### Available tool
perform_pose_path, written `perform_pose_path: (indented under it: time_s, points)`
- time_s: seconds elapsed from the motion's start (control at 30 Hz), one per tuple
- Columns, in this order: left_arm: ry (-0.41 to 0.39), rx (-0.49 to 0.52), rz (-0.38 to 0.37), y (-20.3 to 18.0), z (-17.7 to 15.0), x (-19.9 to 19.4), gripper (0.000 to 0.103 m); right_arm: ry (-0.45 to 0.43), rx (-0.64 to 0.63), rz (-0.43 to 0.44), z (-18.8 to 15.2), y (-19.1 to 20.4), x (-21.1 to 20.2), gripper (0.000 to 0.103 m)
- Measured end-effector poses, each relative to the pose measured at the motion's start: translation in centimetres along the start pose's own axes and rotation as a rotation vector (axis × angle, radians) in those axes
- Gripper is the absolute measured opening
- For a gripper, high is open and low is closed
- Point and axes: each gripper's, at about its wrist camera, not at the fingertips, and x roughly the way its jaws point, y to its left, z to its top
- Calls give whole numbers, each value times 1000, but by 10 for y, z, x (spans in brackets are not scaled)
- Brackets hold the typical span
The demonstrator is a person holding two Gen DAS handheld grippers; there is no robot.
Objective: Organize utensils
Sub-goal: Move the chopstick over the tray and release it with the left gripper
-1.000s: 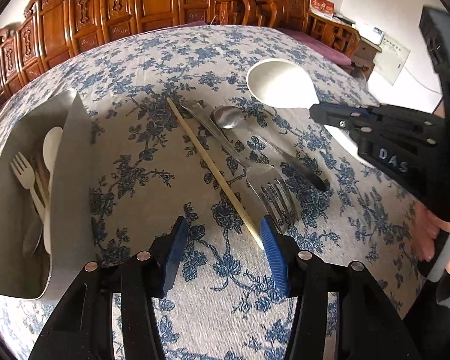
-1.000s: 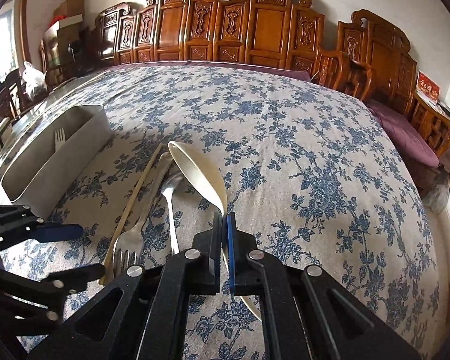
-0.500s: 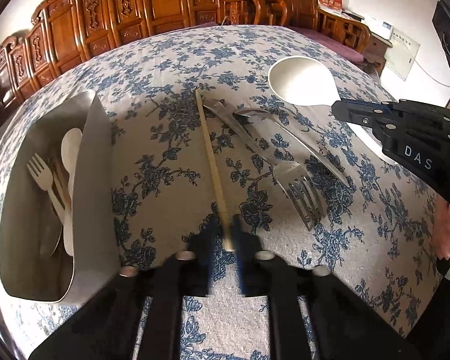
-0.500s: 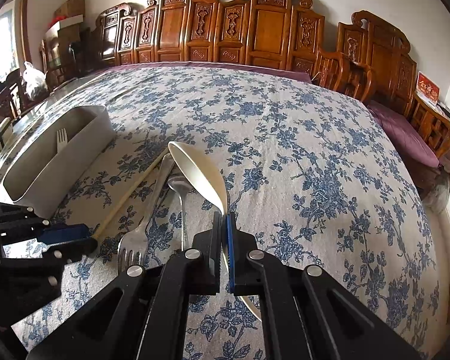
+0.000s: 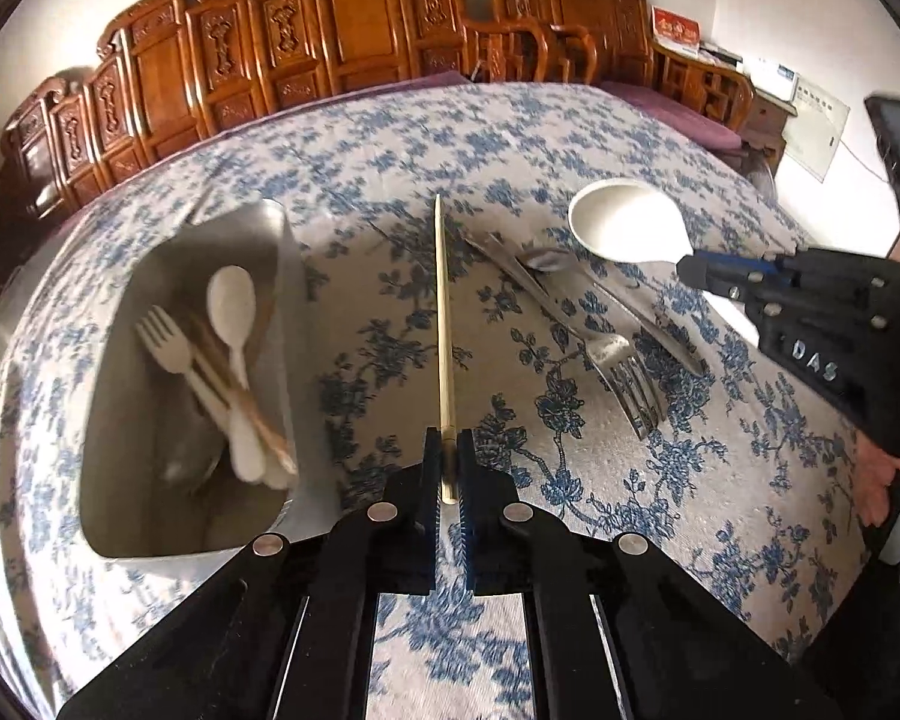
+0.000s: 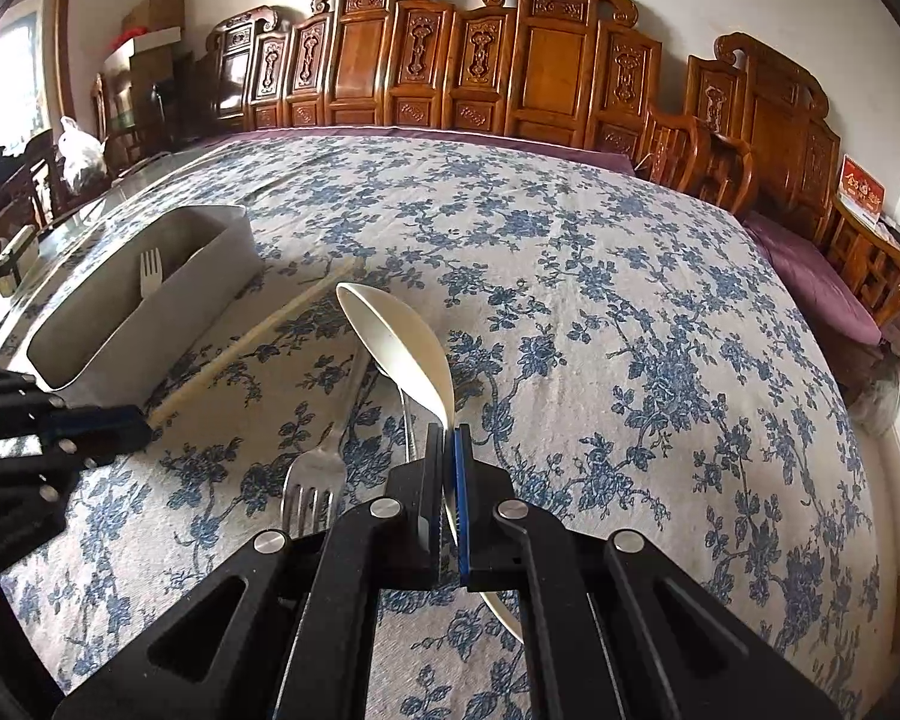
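Observation:
My left gripper point(image 5: 448, 450) is shut on the near end of a pale wooden chopstick point(image 5: 442, 324), which points away from me and is lifted off the cloth. My right gripper point(image 6: 448, 450) is shut on the handle of a big white spoon point(image 6: 399, 348), held above the table with its bowl forward. In the left wrist view that white spoon point(image 5: 627, 228) hangs at the right. A metal fork point(image 5: 621, 375) and a metal spoon point(image 5: 549, 260) lie on the cloth between the grippers. The grey bin point(image 5: 120, 420) at the left holds a white fork, a white spoon and other utensils.
The round table carries a blue floral cloth point(image 6: 630, 330). Carved wooden chairs point(image 6: 540, 72) ring its far side, with a purple cushion point(image 6: 822, 270) at the right. A person's hand point(image 5: 882, 480) shows at the right edge of the left wrist view.
My left gripper shut on the near end of the chopstick and lifted it, swinging it toward the bin. The right gripper kept still with the white spoon.

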Motion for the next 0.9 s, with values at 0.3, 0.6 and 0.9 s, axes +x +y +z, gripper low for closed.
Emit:
perform_pose_path:
  time_s: [0.3, 0.6, 0.9]
  points:
    - [-47, -18, 52, 20, 2, -43, 4, -33, -3, 6, -1, 11, -21, 4]
    - [-62, -55, 95, 55, 3, -67, 4, -65, -26, 30, 6, 33, -37, 4]
    - [-11, -99, 109, 92, -7, -55, 4, -65, -68, 62, 6, 58, -38, 4]
